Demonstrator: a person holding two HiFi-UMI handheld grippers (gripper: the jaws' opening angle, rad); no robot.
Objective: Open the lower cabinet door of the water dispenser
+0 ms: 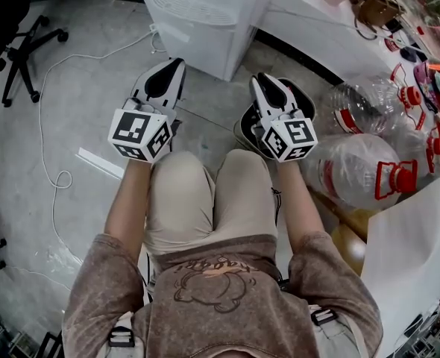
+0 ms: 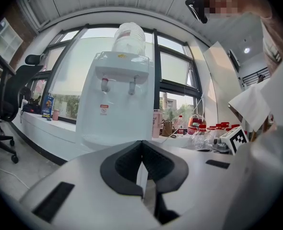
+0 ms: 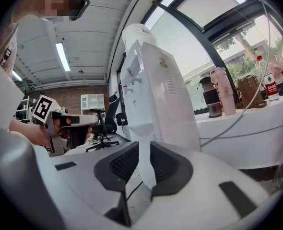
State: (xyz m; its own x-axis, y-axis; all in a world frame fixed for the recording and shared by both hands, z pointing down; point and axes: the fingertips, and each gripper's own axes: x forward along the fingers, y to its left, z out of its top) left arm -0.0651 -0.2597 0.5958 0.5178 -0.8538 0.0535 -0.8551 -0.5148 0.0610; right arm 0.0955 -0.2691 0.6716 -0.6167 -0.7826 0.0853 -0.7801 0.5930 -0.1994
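Note:
The white water dispenser (image 1: 205,21) stands on the floor straight ahead of both grippers, with a bottle (image 2: 129,37) on top. It fills the middle of the left gripper view (image 2: 117,99), and the right gripper view shows its side and corner (image 3: 156,95). Its lower cabinet door is hidden behind the gripper bodies. My left gripper (image 1: 177,64) (image 2: 142,145) points at it from a short way off, tips touching and nothing between them. My right gripper (image 1: 263,79) (image 3: 144,147) is beside it, slightly open with an empty gap, also clear of the dispenser.
Large empty water bottles (image 1: 354,170) lie on the floor at the right beside a white sheet (image 1: 421,252). A white counter (image 1: 317,28) with bags runs behind the dispenser. An office chair (image 1: 19,51) and a white cable (image 1: 52,177) are on the floor at left.

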